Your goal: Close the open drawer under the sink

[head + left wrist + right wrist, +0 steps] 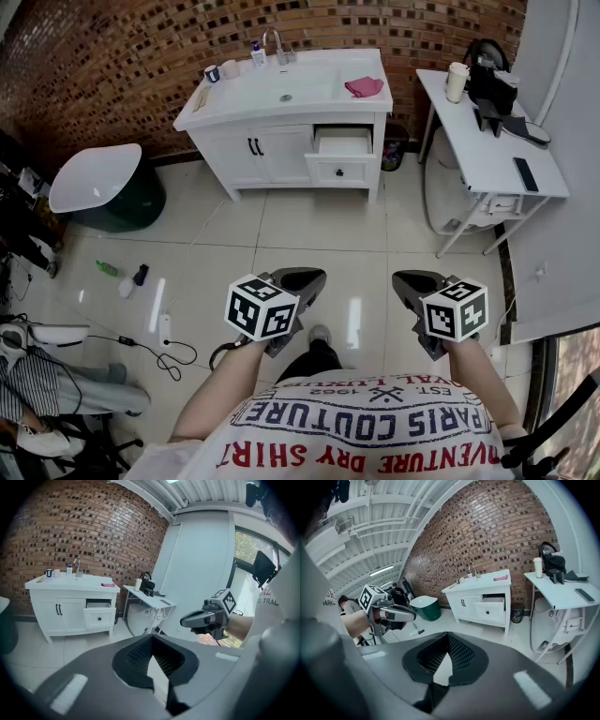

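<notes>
**Left gripper** (305, 278): jaws clenched together, nothing between them; only floor tile shows through the hollow behind the tips. Held low in front of the person.

**Right gripper** (412, 281): same condition, jaws pressed together and empty. Carried beside the left, a small gap between the two.

**Floor** (309, 225): open tile between the grippers and the cabinet. A cable (150, 347) and small bottles lie off to the left, out of the direct line.

**Drawer** (342, 142): the task's thing. Pulled out, on the right side of the cabinet (272, 155), under the sink (281, 89), well apart from both grippers. A dark knob sits on its front.

**Table** (487, 141): stands right of the cabinet, its legs near the drawer's side.

**Status:** approach likely; no contact made.

**Hazards (judged):**
- Closed tips pressed on the knob could skid off it.
- An off-centre push may skew the drawer so it jams.
- Too hard a shove would slam it.
- A right-side approach risks clipping a table leg.
</notes>
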`<state>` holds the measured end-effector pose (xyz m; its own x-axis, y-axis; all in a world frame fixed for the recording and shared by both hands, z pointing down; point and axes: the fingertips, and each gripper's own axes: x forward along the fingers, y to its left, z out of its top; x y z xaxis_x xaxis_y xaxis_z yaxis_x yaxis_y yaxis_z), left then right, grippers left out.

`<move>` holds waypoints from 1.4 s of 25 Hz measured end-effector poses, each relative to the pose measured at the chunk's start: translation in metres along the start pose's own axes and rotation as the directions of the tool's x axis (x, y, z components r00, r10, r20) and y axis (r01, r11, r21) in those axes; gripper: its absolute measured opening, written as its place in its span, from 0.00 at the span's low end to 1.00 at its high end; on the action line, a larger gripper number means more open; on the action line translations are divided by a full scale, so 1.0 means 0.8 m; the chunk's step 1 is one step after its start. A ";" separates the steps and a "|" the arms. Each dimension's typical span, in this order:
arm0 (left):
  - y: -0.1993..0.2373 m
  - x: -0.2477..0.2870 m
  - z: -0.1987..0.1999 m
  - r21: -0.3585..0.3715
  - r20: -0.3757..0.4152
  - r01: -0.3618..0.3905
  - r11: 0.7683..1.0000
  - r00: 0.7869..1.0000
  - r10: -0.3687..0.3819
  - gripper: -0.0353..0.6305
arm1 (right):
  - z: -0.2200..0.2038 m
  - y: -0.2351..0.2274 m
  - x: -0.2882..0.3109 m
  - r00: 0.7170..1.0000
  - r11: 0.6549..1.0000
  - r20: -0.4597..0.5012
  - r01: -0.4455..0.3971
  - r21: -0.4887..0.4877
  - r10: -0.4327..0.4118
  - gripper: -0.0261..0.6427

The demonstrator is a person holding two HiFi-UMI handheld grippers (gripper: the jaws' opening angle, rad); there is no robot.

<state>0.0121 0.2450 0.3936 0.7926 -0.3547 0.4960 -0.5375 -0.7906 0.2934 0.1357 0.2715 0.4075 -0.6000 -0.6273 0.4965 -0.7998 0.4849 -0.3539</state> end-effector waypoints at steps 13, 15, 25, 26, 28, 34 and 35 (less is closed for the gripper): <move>0.199 0.071 0.059 -0.057 -0.004 0.043 0.997 0.999 -0.043 0.04 | 0.097 -0.088 0.167 0.998 0.999 -0.057 0.038 0.024 -0.037 0.05; 0.254 0.083 0.077 -0.073 -0.021 0.054 0.996 0.998 -0.056 0.04 | 0.125 -0.105 0.209 0.996 0.998 -0.072 0.049 0.042 -0.046 0.05; 0.492 0.149 0.206 -0.063 -0.088 0.109 0.992 0.990 -0.114 0.04 | 0.295 -0.193 0.394 0.993 0.986 -0.060 0.110 0.124 -0.103 0.05; 0.505 0.155 0.212 -0.065 -0.092 0.115 0.991 0.988 -0.121 0.04 | 0.305 -0.198 0.405 0.993 0.985 -0.056 0.112 0.135 -0.105 0.05; 0.526 0.167 0.219 -0.075 -0.095 0.124 0.989 0.987 -0.131 0.04 | 0.315 -0.212 0.424 0.992 0.981 -0.055 0.125 0.148 -0.118 0.05; 0.561 0.194 0.221 -0.106 -0.121 0.131 0.986 0.982 -0.144 0.04 | 0.318 -0.258 0.458 0.988 0.963 -0.071 0.153 0.222 -0.140 0.05; 0.565 0.194 0.221 -0.121 -0.118 0.128 0.984 0.983 -0.143 0.04 | 0.319 -0.262 0.462 0.987 0.963 -0.078 0.152 0.224 -0.138 0.05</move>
<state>-0.0565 -0.2554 0.4590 0.8216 -0.1769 0.5420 -0.4621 -0.7633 0.4515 0.0771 -0.2176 0.4626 -0.4806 -0.6385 0.6011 -0.8654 0.2346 -0.4427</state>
